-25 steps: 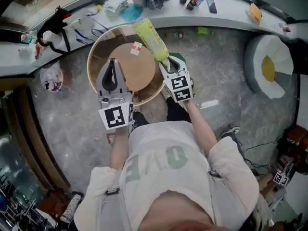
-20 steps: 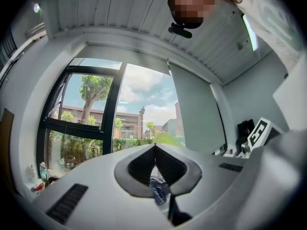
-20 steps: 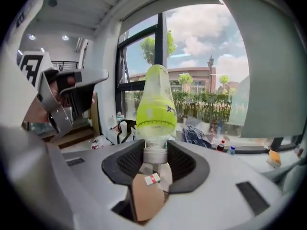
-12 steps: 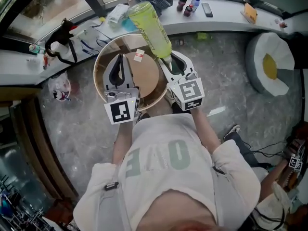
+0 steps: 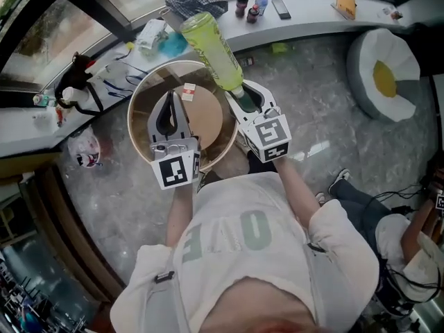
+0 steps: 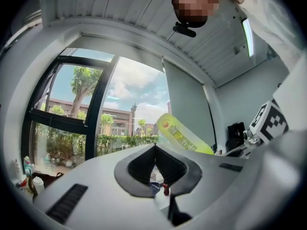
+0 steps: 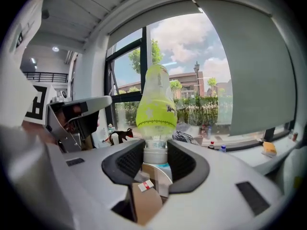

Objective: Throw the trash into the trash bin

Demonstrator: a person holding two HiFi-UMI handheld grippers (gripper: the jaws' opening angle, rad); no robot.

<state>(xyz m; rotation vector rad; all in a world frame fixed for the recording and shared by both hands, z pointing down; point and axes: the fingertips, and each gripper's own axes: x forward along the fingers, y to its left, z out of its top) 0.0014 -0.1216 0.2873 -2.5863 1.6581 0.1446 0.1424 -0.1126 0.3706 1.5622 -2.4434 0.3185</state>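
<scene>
The green plastic bottle [image 5: 211,50] is clear of the round surface [image 5: 139,109] and held in the air. In the head view its body extends from the grip toward 11 o'clock, over the far rim of that surface.

The right hand-held gripper [image 5: 239,96] is clamped on the bottle's neck, one pad on each side, with the cap end toward the person. The left hand-held gripper [image 5: 170,106] is closed tip to tip and carries nothing. It hovers over the tan centre disc [image 5: 208,116], at 9 o'clock of the right one. A small red-and-white label [image 5: 188,87] lies on the disc at 1 o'clock of the left tips.

Status:
- **Done:** pick-up, judged from the firm hold on the neck.
- **Remaining:** carry the bottle to the trash bin and release it.
- **Bin location:** no bin can be identified with certainty in these views. A white bag [image 5: 83,148] on the floor [image 5: 326,116], at 9 o'clock of the surface, is not clearly one
</scene>
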